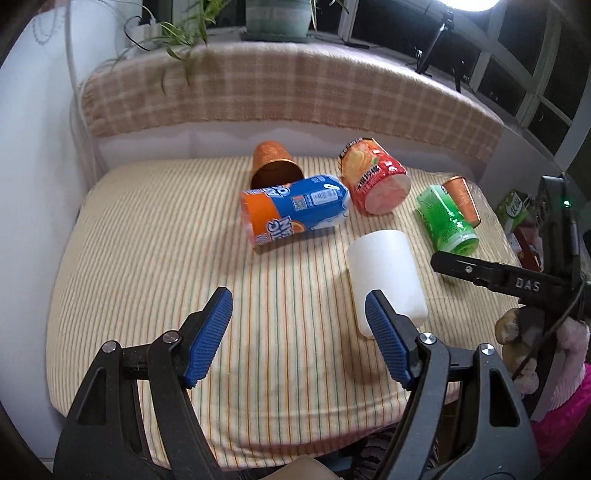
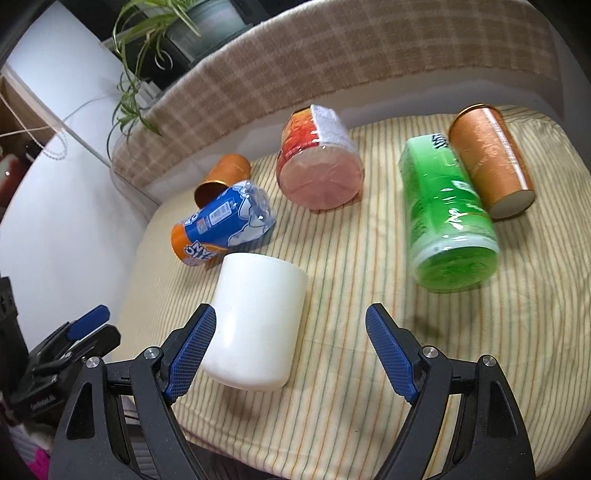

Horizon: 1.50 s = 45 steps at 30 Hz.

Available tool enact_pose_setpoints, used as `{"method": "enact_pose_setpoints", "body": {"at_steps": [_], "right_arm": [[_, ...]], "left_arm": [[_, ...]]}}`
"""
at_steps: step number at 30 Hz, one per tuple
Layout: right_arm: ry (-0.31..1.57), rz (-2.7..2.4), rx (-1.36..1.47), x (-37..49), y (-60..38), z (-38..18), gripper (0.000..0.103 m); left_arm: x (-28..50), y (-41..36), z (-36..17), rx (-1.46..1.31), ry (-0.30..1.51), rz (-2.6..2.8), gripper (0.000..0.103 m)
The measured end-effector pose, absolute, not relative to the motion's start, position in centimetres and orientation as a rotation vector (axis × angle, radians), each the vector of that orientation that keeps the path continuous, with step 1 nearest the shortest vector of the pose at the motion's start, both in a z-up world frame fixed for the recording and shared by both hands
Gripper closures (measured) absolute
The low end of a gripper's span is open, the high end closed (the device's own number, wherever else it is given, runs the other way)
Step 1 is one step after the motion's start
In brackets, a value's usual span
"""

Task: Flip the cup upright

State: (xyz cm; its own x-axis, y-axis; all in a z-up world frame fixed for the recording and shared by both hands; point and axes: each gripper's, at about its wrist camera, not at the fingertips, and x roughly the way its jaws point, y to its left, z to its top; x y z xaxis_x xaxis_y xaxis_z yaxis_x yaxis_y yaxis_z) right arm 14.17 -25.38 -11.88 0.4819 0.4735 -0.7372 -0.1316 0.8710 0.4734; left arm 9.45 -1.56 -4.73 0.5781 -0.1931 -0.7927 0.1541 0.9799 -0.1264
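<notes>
A plain white cup (image 1: pixel 386 275) lies on its side on the striped cloth, also in the right wrist view (image 2: pixel 255 321). My left gripper (image 1: pixel 299 306) is open and empty, with the cup just beyond its right finger (image 1: pixel 388 339). My right gripper (image 2: pixel 290 325) is open and empty; the cup lies by its left finger (image 2: pixel 188 350), partly between the fingers. Other cups lie tipped over: blue-orange (image 1: pixel 295 208), red (image 1: pixel 373 177), green (image 1: pixel 447 219), and two copper ones (image 1: pixel 271 164) (image 1: pixel 463 199).
The striped table (image 1: pixel 147 258) ends at a checked blanket-covered back (image 1: pixel 280 92) with a plant pot (image 1: pixel 277 16) above. The right gripper's black body (image 1: pixel 498 275) reaches in from the right. Boxes (image 1: pixel 517 218) and pink fabric (image 1: pixel 565 398) are at the right edge.
</notes>
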Motion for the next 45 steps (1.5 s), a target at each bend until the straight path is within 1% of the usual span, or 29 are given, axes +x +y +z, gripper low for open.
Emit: {"method": "enact_pose_setpoints", "body": {"at_steps": [5,14,30,32,33,34,39,45], "right_arm": [[1.056,0.399,0.395,15.3,-24.7,-12.3,0.020],[1.175,0.483,0.430,18.4,-22.5,-14.2,0.020],[1.254,0.514,0.326,19.9,-19.9,-14.6,0.020],[1.262,0.511,0.313,20.0,-19.7,-14.8,0.022],[1.267,0.510,0.309,20.0,-19.6,-14.8,0.026],[1.273,0.511,0.311,20.1,-19.6,-14.9,0.026],[1.215,0.526,0.283,19.2,-19.3,-13.8,0.027],[1.049,0.498,0.217,17.4,-19.5,-11.5,0.027]], "left_arm": [[8.8,-1.2,-4.6,-0.030,0.898,-0.189,0.026],[8.4,1.1,-5.2,-0.095,0.916,-0.168,0.025],[8.0,2.0,-5.5,-0.113,0.929,-0.164,0.025],[8.0,2.0,-5.5,-0.113,0.926,-0.167,0.025],[8.0,2.0,-5.4,-0.112,0.926,-0.168,0.025],[8.0,2.0,-5.4,-0.114,0.926,-0.168,0.025],[8.0,2.2,-5.4,-0.119,0.926,-0.166,0.025],[7.8,2.2,-5.1,-0.121,0.906,-0.167,0.025]]}}
